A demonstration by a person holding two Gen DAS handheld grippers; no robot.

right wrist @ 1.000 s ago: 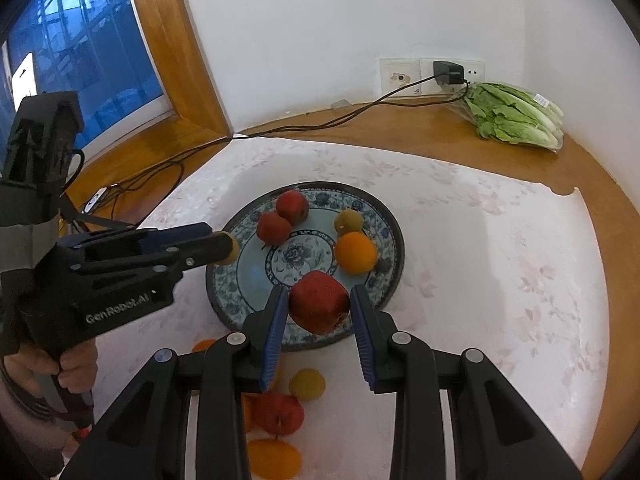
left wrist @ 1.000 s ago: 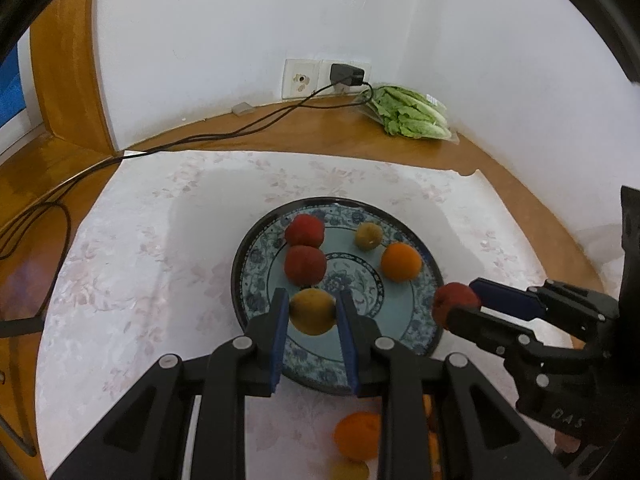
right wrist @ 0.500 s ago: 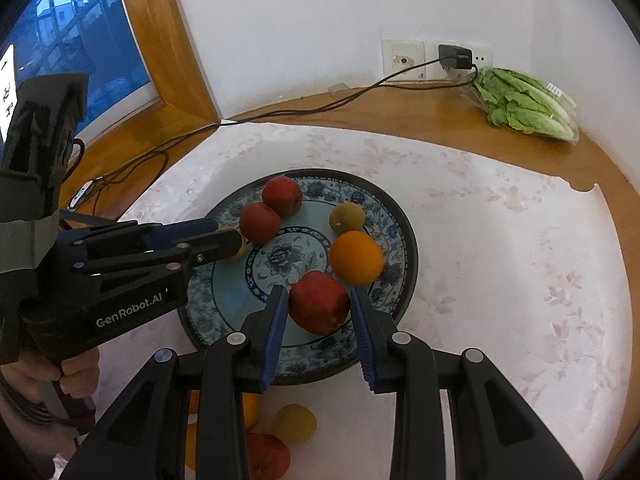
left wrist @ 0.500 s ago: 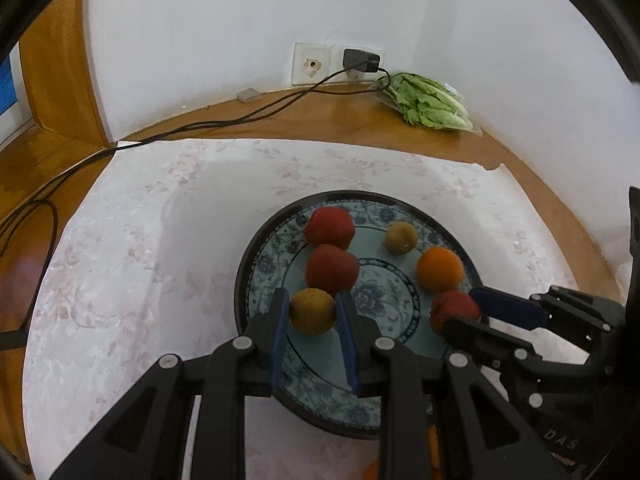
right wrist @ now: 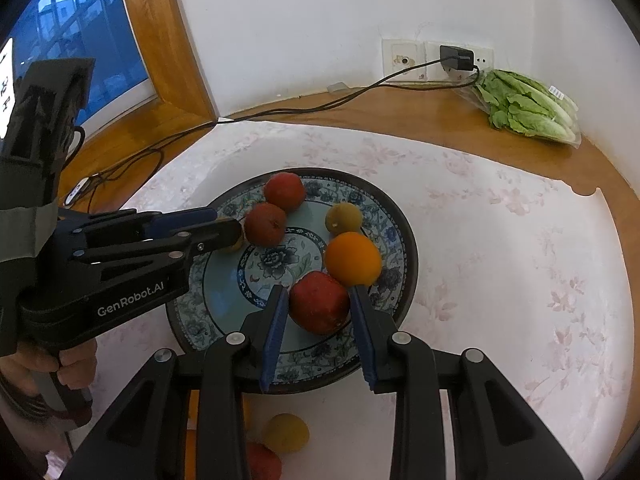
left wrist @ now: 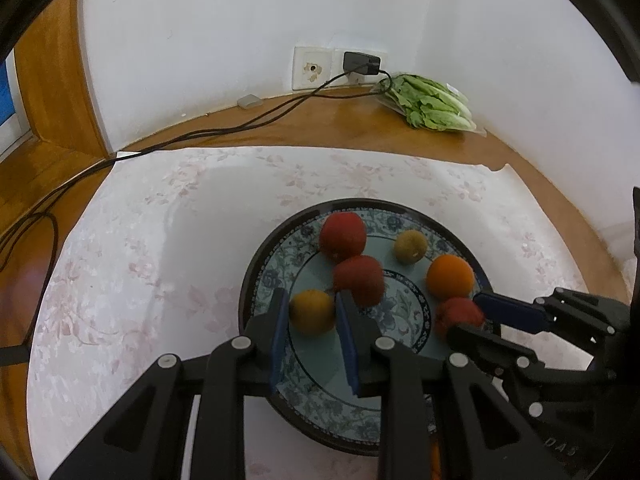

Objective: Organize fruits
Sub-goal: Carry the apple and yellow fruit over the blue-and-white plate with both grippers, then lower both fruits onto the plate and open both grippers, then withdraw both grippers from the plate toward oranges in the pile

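Observation:
A blue-patterned plate (left wrist: 268, 280) (right wrist: 394, 216) lies on a pale floral cloth. On it rest two red fruits (left wrist: 343, 236), a small yellow-green fruit (left wrist: 410, 245) and an orange (left wrist: 450, 277). My left gripper (left wrist: 313, 312) is shut on a yellow fruit (left wrist: 312, 311) low over the plate's near left part. My right gripper (right wrist: 319, 307) is shut on a red apple (right wrist: 319, 307) just above the plate, next to the orange (right wrist: 353, 259). In the right wrist view the left gripper (right wrist: 224, 232) reaches in from the left, beside a red fruit (right wrist: 265, 224).
Loose fruits (right wrist: 286, 433) lie on the cloth in front of the plate. A black cable (left wrist: 224, 132) runs from a wall socket across the wooden ledge. A bag of lettuce (left wrist: 432, 105) sits at the back right. A hand (right wrist: 68, 364) holds the left gripper's handle.
Both grippers have moved forward and down over the plate with their fruits, each now low above the plate's surface. Their grips have not changed.

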